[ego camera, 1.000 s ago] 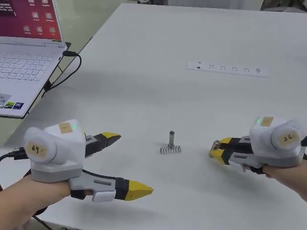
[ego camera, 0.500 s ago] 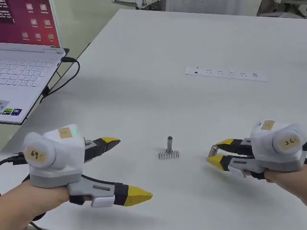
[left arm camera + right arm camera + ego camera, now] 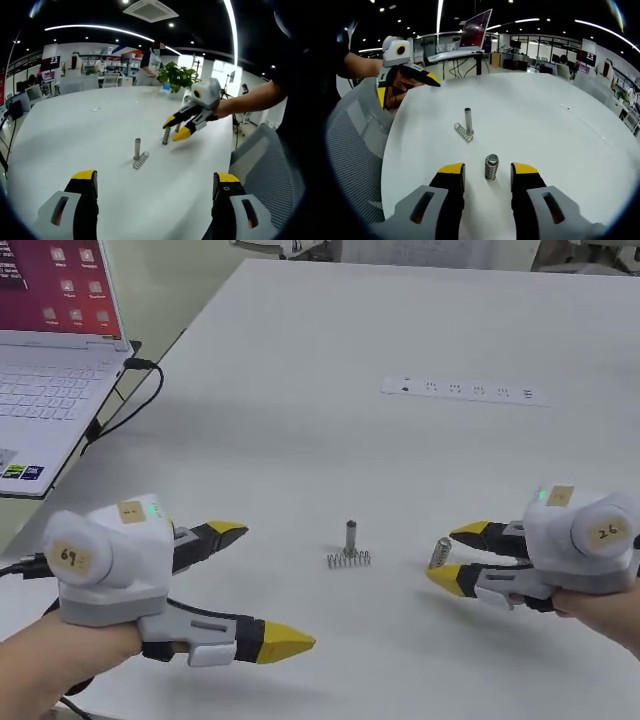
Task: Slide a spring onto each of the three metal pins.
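Note:
A short metal pin with a spring on it [image 3: 439,553] stands upright on the white table [image 3: 330,440], between the yellow fingertips of my open right gripper [image 3: 452,555]. In the right gripper view this sprung pin [image 3: 491,167] sits in the gap of the right gripper [image 3: 488,167], with neither jaw touching it. A bare pin [image 3: 350,536] stands mid-table with a loose spring [image 3: 348,560] lying at its foot. They also appear as the bare pin [image 3: 137,149] and the spring [image 3: 141,160] ahead of my left gripper [image 3: 156,176]. The left gripper [image 3: 268,587] is wide open and holds nothing.
An open laptop [image 3: 50,360] sits at the far left with a black cable [image 3: 130,390] trailing off the table's edge. A white power strip [image 3: 465,392] lies at the back right. A grey mesh chair [image 3: 355,150] stands by the table's edge.
My right gripper was shut on the sprung pin; it has opened, and the pin now stands free on the table. The left gripper has hardly moved.

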### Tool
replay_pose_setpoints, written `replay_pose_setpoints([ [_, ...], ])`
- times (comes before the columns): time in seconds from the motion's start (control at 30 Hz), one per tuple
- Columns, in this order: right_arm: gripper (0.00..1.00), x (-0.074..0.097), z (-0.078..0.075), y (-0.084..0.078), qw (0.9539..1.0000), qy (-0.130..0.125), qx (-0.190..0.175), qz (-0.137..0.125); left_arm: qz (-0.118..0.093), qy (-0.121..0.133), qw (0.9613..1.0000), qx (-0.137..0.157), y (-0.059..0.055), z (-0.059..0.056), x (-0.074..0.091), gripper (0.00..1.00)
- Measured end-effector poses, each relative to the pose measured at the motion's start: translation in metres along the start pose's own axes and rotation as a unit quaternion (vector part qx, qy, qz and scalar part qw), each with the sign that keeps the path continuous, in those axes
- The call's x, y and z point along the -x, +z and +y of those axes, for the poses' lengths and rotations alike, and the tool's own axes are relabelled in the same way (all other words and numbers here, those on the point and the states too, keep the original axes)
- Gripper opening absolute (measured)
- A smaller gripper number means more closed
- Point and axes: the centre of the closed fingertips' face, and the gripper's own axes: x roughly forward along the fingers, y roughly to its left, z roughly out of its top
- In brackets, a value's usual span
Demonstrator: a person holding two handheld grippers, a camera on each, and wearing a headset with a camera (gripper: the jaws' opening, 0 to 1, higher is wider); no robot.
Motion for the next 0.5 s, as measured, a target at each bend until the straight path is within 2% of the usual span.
replay_pose_setpoints([
  [0.23, 0.46, 0.004, -0.003, 0.006, 0.9998, -0.012, 0.002, -0.013, 0.001, 0.001, 1.0000, 0.001, -0.001, 0.000, -0.001, 0.93],
  [0.5, 0.54, 0.013, 0.003, 0.006, 0.9995, -0.018, -0.012, -0.022, -0.001, 0.005, 1.0000, 0.001, 0.000, 0.001, -0.001, 0.92],
])
